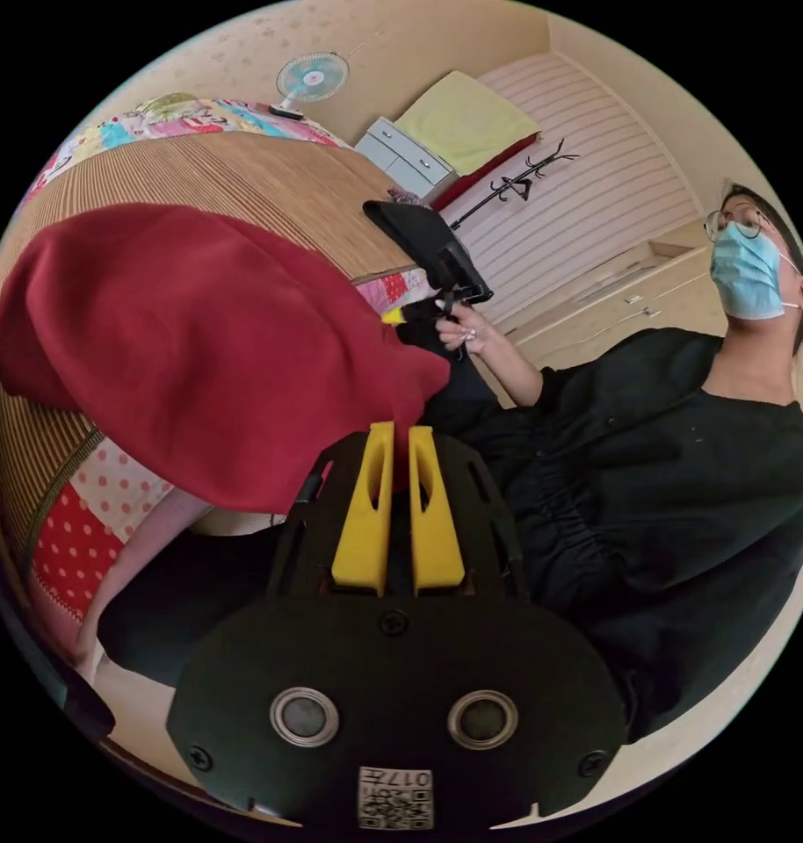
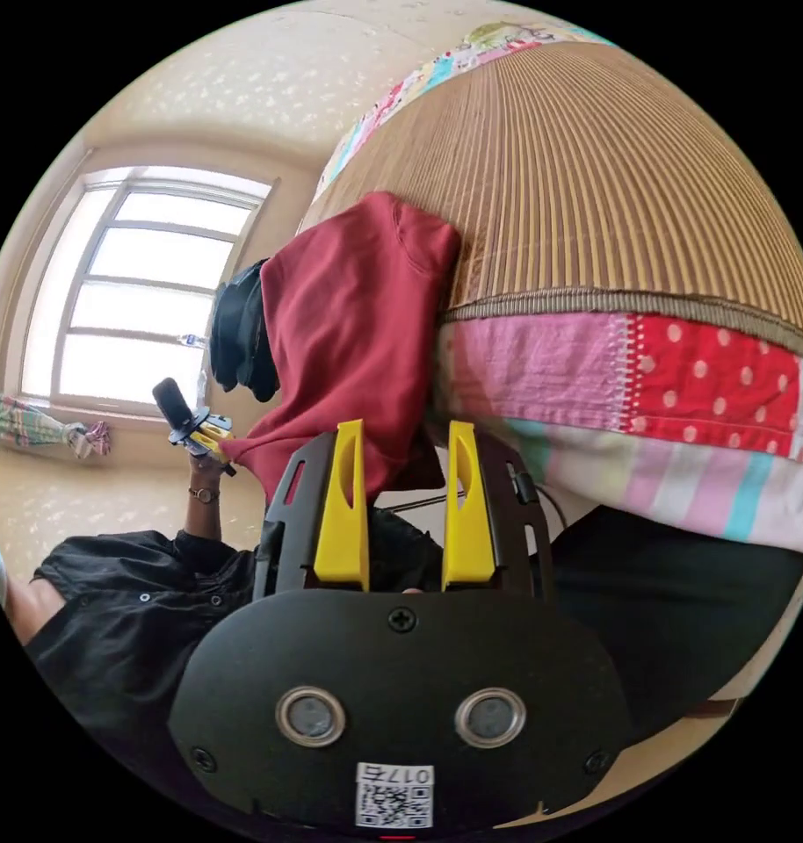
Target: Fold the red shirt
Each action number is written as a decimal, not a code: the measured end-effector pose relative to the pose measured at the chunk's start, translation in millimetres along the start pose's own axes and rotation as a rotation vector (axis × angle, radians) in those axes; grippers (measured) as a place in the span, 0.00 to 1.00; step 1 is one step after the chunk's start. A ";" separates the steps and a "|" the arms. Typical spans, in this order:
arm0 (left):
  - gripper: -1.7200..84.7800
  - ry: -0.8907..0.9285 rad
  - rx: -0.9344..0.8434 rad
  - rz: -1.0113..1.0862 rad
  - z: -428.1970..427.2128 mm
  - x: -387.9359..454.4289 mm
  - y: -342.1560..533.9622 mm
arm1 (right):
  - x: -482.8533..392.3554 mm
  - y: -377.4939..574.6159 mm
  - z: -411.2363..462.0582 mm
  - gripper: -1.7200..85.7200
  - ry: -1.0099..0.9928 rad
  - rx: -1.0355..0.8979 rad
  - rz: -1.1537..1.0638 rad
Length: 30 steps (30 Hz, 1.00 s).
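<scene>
The red shirt (image 1: 199, 342) lies on the bed's bamboo mat (image 1: 243, 176), and its near part hangs over the bed's edge. In the left gripper view, my left gripper (image 1: 401, 432) is shut on a corner of the shirt, with red cloth pinched between its yellow jaws. A hand holds my right gripper (image 1: 400, 316) beside the shirt's far corner. In the right gripper view, my right gripper (image 2: 405, 430) stands open, jaws wide apart, with the red shirt (image 2: 349, 325) hanging just beyond them. My left gripper (image 2: 210, 436) grips a shirt corner at the left.
A person in black clothes (image 1: 647, 492) stands close to the bed. A patchwork quilt (image 2: 647, 386) hangs down the bed's side. A dark garment (image 2: 239, 334) lies beside the shirt. A fan (image 1: 311, 79), drawers (image 1: 401, 154) and a coat rack (image 1: 524, 180) stand at the back.
</scene>
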<state>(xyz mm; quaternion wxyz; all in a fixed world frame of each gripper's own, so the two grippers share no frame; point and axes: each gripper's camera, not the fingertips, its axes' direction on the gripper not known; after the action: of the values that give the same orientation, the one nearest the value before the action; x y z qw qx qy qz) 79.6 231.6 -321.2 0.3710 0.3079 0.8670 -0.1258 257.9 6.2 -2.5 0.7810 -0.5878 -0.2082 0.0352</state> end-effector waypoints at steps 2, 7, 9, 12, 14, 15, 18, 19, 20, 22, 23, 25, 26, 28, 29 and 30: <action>0.06 -0.022 0.035 0.001 -17.3 -3.9 -4.1 | 1.2 -4.4 8.3 0.11 -0.091 0.005 0.032; 0.09 -0.041 0.368 -0.155 -75.3 -29.4 8.3 | -40.9 16.6 -45.0 0.06 -0.055 0.303 -0.067; 0.10 -0.055 0.428 -0.177 -85.4 -28.4 3.9 | -56.6 14.7 -54.4 0.05 -0.111 0.322 -0.095; 0.12 -0.172 0.358 -0.195 -68.1 -17.0 -32.1 | -87.4 0.3 -41.9 0.04 -0.242 0.289 -0.233; 0.15 -0.157 0.300 -0.189 -41.5 -17.4 -64.5 | -105.8 -20.6 -9.2 0.03 -0.223 0.208 -0.285; 0.16 -0.142 0.298 -0.196 -36.1 -20.5 -69.9 | -108.8 -25.6 0.3 0.04 -0.188 0.191 -0.292; 0.17 -0.007 0.282 -0.268 -15.5 -48.9 -85.4 | -106.1 -32.5 15.1 0.05 -0.027 0.227 -0.286; 0.17 0.046 0.282 -0.288 -11.7 -58.7 -86.1 | -97.6 -29.9 9.1 0.06 0.007 0.266 -0.273; 0.17 0.074 0.299 -0.298 -11.3 -65.3 -83.8 | -86.5 -26.4 2.1 0.07 0.061 0.303 -0.259; 0.16 0.076 0.315 -0.303 -13.7 -71.5 -79.9 | -64.2 -25.4 -2.9 0.10 0.190 0.317 -0.204; 0.16 0.062 0.310 -0.309 -15.2 -75.2 -79.5 | -44.5 -28.7 -1.5 0.11 0.280 0.291 -0.146; 0.16 0.045 0.315 -0.318 -18.9 -80.0 -82.6 | -7.7 -37.8 8.7 0.12 0.346 0.199 -0.066; 0.17 0.035 0.330 -0.317 -22.2 -81.5 -88.0 | 19.4 -42.8 17.5 0.13 0.328 0.143 -0.015; 0.18 -0.006 0.358 -0.329 -27.4 -80.7 -100.1 | 57.8 -48.6 34.7 0.14 0.285 0.067 0.071; 0.20 -0.046 0.370 -0.327 -30.3 -77.0 -111.5 | 74.5 -50.0 46.1 0.15 0.239 0.034 0.092; 0.20 -0.066 0.370 -0.321 -31.4 -74.6 -118.0 | 80.6 -49.8 51.3 0.15 0.210 0.025 0.092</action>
<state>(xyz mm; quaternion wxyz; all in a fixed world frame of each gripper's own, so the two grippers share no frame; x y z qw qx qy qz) 27.8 120.8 -246.9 0.3118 0.2245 0.8543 -0.3500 303.0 61.4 78.3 0.8033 -0.5874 -0.0975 0.0118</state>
